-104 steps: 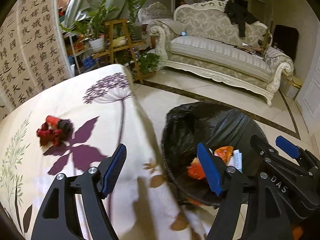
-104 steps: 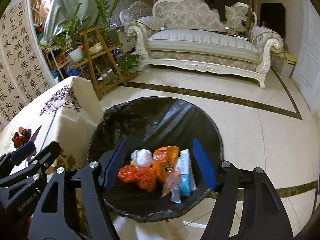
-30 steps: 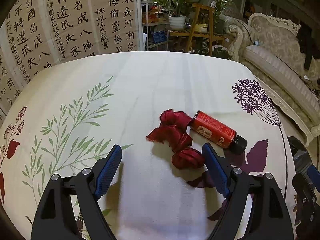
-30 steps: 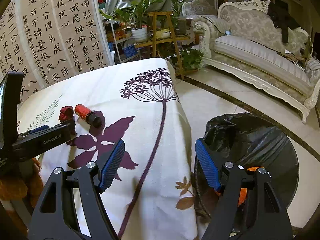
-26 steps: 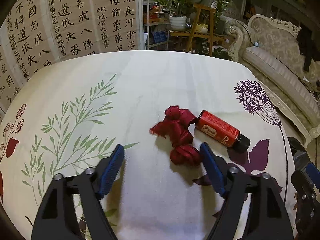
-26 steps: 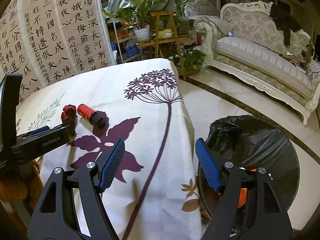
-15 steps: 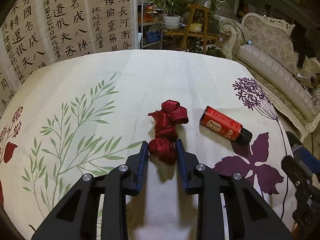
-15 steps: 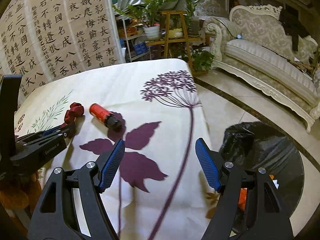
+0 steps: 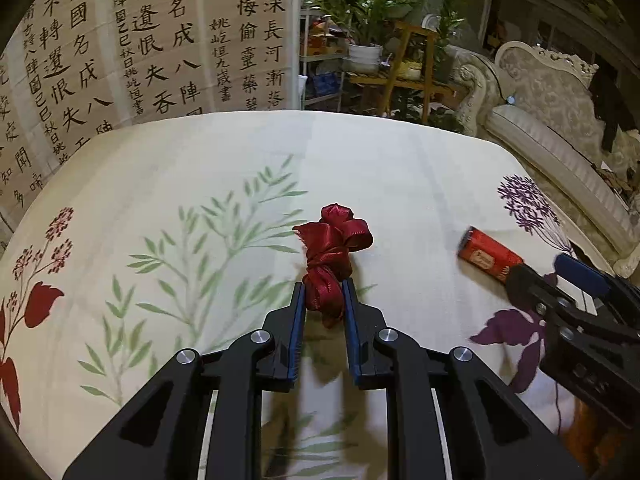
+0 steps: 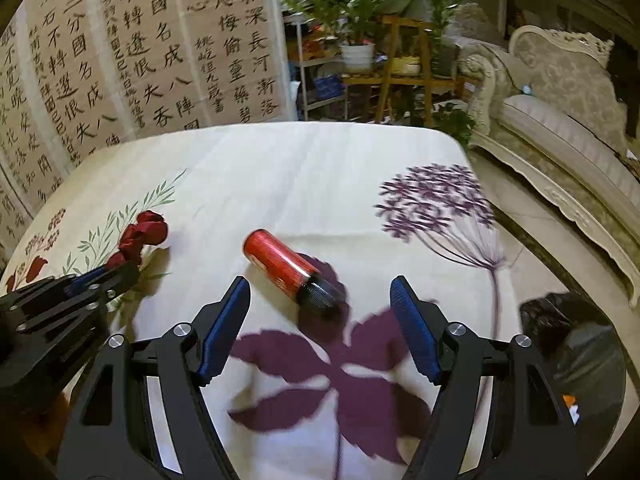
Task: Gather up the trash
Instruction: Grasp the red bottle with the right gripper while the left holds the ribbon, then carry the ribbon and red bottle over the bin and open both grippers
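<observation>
- Floral cloth (image 9: 400, 168) covers the table, cream with green sprigs, red blooms and purple flowers, and it fills the near ground in both views.
- Nearest in the left view, the left tongs (image 9: 323, 300) are closed on the near end of the ribbon (image 9: 334, 248), a dark red bundle whose far loops lie on or just above the cloth; I cannot tell which.
- In the right view, the right tongs (image 10: 320, 300) hang wide open and hold nothing, with the bottle (image 10: 290, 270) lying on its side just ahead of the gap, black cap toward the camera.
- Judged from this, the ribbon is gripped but not yet carried off, and the bottle is untouched; both remain to go to the bin.
- That bin (image 10: 572, 344), lined with a black bag, stands on the floor off the table's right edge, low in the right view; a scrap of orange shows inside, so some trash seems to be in already.
- Beyond the table, a calligraphy screen (image 10: 120, 52) stands along the far left.
- Farther back, a wooden stand (image 10: 404, 68) carries potted plants.
- To the right, an ornate pale sofa (image 10: 568, 112) sits on the tiled floor.
</observation>
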Motion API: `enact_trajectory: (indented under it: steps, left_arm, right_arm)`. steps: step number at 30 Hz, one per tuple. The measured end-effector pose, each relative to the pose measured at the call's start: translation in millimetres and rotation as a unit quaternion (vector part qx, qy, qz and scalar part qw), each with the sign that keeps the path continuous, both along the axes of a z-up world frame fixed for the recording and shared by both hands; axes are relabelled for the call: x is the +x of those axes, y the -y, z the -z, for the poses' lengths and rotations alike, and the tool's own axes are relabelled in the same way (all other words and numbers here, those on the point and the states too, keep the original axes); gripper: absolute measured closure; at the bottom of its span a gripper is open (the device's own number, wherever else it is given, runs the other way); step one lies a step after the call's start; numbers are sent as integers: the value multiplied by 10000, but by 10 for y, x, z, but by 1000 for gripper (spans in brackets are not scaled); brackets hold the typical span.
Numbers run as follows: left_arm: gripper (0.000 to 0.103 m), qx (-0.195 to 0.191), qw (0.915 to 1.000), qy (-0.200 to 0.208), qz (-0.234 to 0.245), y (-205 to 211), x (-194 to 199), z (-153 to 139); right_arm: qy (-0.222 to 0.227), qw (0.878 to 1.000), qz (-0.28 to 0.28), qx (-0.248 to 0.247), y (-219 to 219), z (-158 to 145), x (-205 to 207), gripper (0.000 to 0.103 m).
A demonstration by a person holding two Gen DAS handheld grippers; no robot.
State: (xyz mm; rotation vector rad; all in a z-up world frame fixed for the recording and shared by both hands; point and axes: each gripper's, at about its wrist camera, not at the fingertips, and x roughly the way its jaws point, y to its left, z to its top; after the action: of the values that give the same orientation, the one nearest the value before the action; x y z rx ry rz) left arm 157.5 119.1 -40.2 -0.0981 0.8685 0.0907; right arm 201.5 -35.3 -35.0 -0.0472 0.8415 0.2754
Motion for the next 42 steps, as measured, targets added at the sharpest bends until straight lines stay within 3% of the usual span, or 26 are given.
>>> enact_trajectory:
  steps: [7, 15, 27, 42]
  left_arm:
    - [84, -31, 9999, 0, -108, -163, -4, 10]
    - [84, -112, 9999, -19, -112, -219, -22, 38]
    - [84, -142, 9999, 50, -33, -113, -194, 5]
    - [84, -156, 9994, 213, 232, 221, -659, -124]
  right_arm:
    - [-177, 9995, -136, -208, -146, 105, 141, 45]
    - [-204, 9989, -165, -392, -190, 118, 117, 78]
    - [-158, 9997, -43, -152, -120, 66, -174, 79]
    - [42, 9996, 279, 24, 269, -61, -901, 79]
